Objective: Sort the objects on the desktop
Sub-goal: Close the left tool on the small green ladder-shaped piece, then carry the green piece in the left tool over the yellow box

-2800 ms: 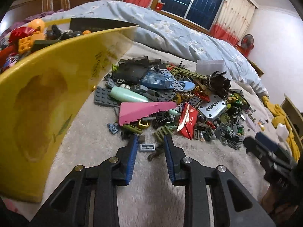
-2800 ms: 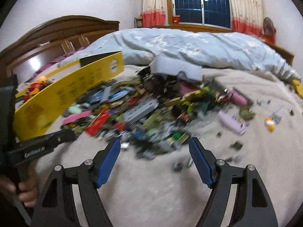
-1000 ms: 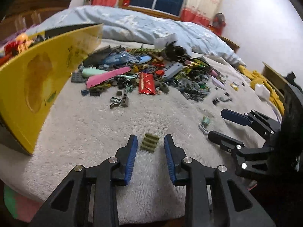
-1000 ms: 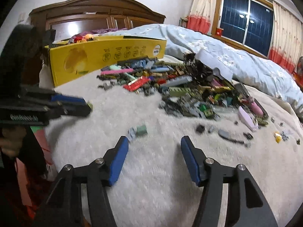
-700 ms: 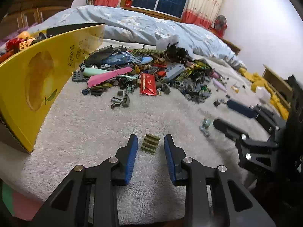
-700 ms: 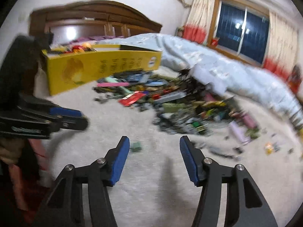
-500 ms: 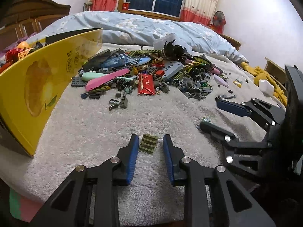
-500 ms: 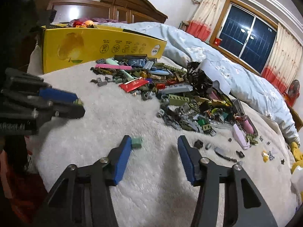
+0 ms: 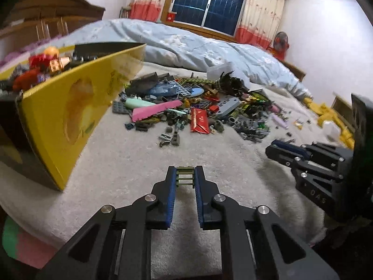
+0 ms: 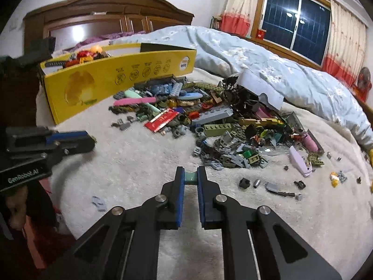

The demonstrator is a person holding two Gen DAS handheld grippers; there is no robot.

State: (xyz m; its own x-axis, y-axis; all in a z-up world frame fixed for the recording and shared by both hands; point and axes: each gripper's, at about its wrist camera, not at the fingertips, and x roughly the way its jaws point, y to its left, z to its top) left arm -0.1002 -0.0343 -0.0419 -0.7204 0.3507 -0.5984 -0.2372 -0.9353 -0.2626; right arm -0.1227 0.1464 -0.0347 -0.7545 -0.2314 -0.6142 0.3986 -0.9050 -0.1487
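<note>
Your left gripper [image 9: 185,177] is closing, with the olive ribbed piece [image 9: 185,176] pinched between its blue pads, just above the white blanket [image 9: 130,163]. Your right gripper [image 10: 190,177] is closing too, and it presses a small pale green brick [image 10: 191,177]. Further away the pile of building pieces [image 10: 209,121] lies on the blanket. The yellow box [image 10: 116,79] stands to the left of the pile, with toys inside.
</note>
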